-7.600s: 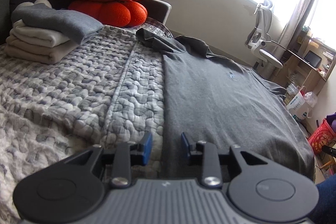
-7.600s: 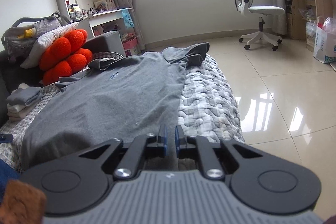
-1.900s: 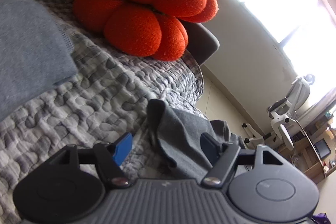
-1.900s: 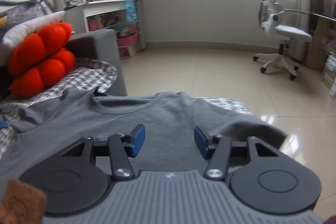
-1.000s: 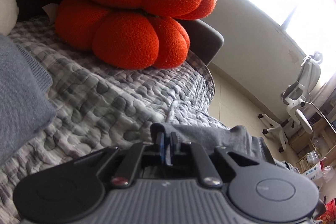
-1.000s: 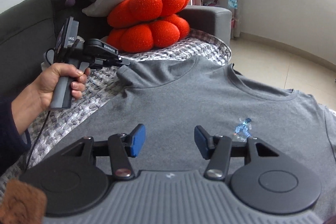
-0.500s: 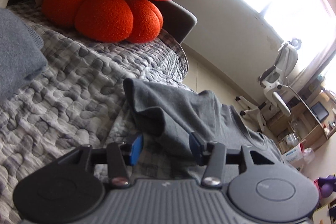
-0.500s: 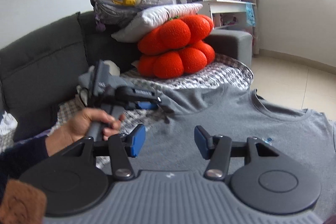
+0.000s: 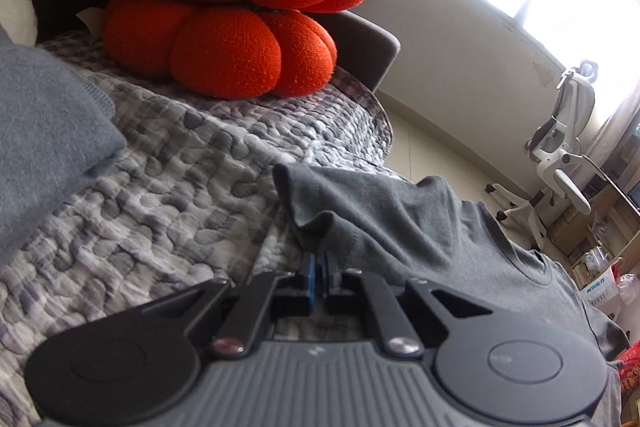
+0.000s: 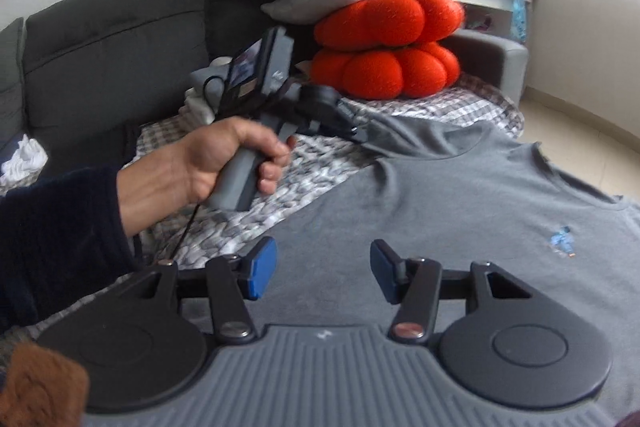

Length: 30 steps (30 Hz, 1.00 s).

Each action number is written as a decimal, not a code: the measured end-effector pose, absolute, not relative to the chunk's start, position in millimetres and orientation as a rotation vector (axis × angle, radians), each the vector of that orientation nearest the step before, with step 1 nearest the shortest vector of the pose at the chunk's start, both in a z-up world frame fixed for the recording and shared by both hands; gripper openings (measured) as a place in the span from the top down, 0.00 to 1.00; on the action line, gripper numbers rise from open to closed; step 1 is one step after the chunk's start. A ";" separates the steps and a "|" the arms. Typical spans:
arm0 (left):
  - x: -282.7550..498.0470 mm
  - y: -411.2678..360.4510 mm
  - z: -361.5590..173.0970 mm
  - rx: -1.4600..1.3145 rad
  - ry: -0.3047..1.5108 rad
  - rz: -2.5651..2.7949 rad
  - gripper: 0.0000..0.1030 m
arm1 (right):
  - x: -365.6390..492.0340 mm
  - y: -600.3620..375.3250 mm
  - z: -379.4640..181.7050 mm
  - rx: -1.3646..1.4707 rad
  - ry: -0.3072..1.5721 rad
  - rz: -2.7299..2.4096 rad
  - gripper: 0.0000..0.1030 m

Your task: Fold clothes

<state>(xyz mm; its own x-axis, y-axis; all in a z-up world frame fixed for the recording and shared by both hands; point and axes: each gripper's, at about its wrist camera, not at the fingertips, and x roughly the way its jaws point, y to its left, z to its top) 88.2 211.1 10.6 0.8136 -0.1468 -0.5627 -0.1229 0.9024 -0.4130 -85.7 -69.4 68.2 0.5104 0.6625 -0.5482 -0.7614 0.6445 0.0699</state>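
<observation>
A grey T-shirt (image 10: 440, 195) lies spread front-up on the quilted cover, collar toward the orange cushions. In the left wrist view its near sleeve (image 9: 320, 195) is bunched just ahead of my left gripper (image 9: 319, 269), whose blue pads are shut on the sleeve's edge. The right wrist view shows a person's hand (image 10: 216, 163) holding that left gripper (image 10: 358, 137) at the sleeve tip. My right gripper (image 10: 323, 273) hovers open above the shirt's chest side, with nothing between its pads. A small blue logo (image 10: 562, 241) marks the chest.
Orange cushions (image 9: 224, 27) with a white pillow on top sit at the sofa's end. A folded grey garment (image 9: 40, 127) lies left on the quilt (image 9: 160, 195). Beyond the sofa edge are tiled floor and a white office chair (image 9: 564, 147). A dark sofa back (image 10: 100, 39) rises behind.
The left jaws, open around the sleeve half a second ago, have shut on its edge. My right gripper has swung left, so the hand with the left gripper looks nearer.
</observation>
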 end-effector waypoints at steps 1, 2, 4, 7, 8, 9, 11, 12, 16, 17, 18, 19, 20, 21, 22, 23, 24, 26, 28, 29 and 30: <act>87.3 216.5 10.1 -0.482 0.623 -0.017 0.97 | -87.8 -60.7 63.5 -0.192 0.592 0.891 0.45; 85.8 222.5 9.8 -0.518 0.616 -0.019 0.97 | -90.7 -51.0 59.5 -0.204 0.604 0.915 0.45; 83.0 234.5 9.2 -0.589 0.602 -0.023 0.95 | -95.7 -33.6 52.6 -0.238 0.629 0.960 0.45; 81.6 243.2 7.2 -0.668 0.585 -0.034 0.78 | -95.7 -13.6 44.3 -0.270 0.667 0.981 0.45; 82.2 243.1 6.3 -0.682 0.584 -0.039 0.73 | -93.8 -9.2 41.3 -0.268 0.684 0.978 0.45; 83.2 241.6 5.2 -0.690 0.589 -0.047 0.61 | -92.2 -3.5 36.2 -0.263 0.712 0.977 0.44; 86.7 237.9 4.1 -0.699 0.597 -0.067 0.56 | -91.9 5.5 26.1 -0.283 0.742 0.974 0.44; 89.1 235.9 3.7 -0.700 0.601 -0.079 0.54 | -92.8 9.3 21.1 -0.301 0.749 0.968 0.44; 100.5 227.8 3.2 -0.666 0.623 -0.102 0.47 | -101.7 16.7 12.2 -0.376 0.695 0.943 0.44; 101.9 226.6 3.8 -0.657 0.619 -0.102 0.47 | -102.4 16.8 11.8 -0.374 0.692 0.942 0.43; 101.9 226.6 4.6 -0.657 0.605 -0.104 0.47 | -102.9 16.6 11.6 -0.369 0.691 0.941 0.43; 101.7 227.0 5.4 -0.661 0.590 -0.109 0.47 | -103.5 16.5 11.3 -0.370 0.686 0.938 0.45; 101.6 227.9 5.8 -0.670 0.578 -0.116 0.47 | -103.7 16.7 10.9 -0.382 0.674 0.927 0.48; 101.9 227.9 6.0 -0.674 0.572 -0.123 0.47 | -104.7 17.0 10.4 -0.397 0.659 0.913 0.58; 102.2 227.5 6.2 -0.675 0.570 -0.129 0.47 | -104.3 16.8 10.0 -0.403 0.648 0.902 0.69; 102.5 227.0 6.4 -0.676 0.567 -0.136 0.47 | -102.3 13.9 10.5 -0.377 0.657 0.903 0.74; 103.1 225.4 6.9 -0.665 0.567 -0.136 0.47 | -100.2 10.8 10.9 -0.347 0.667 0.906 0.86; 104.7 222.6 6.0 -0.644 0.573 -0.130 0.47 | -95.8 4.7 11.9 -0.288 0.688 0.911 0.96; 106.2 220.0 4.5 -0.625 0.579 -0.124 0.47 | -91.5 -1.4 12.9 -0.229 0.708 0.915 0.98; 106.5 219.5 3.8 -0.621 0.576 -0.119 0.47 | -90.5 -4.7 12.9 -0.190 0.723 0.931 1.00; 106.6 219.3 3.1 -0.620 0.570 -0.114 0.49 | -89.8 -7.6 12.7 -0.159 0.735 0.943 1.00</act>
<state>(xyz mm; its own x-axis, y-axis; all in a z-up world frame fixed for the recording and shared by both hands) 106.6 219.3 3.1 0.8412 -0.2670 -0.4703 -0.0654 0.8130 -0.5786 -89.8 -7.6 12.7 0.3682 0.6785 -0.6357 -0.7821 0.5957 0.1828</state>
